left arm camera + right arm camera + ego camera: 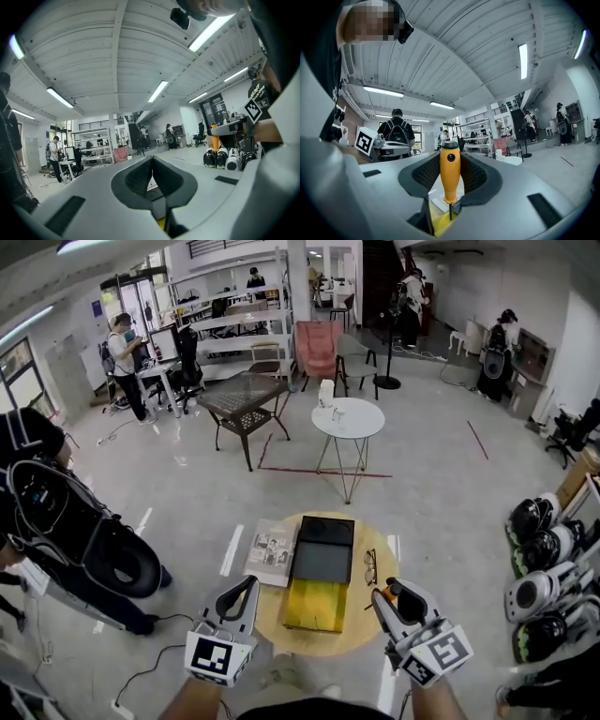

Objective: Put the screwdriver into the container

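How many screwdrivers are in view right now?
1. The orange-handled screwdriver stands handle-up, clamped between the right gripper's jaws. The left gripper holds none; others could be hidden inside the black box on the table.

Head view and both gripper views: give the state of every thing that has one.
Left gripper: shut, empty.
Right gripper: shut on orange-handled screwdriver.
Screwdriver: upright, tip down.
Yellow container: on round wooden table, screwdriver not in it.
Black-framed glasses: lying on the table.
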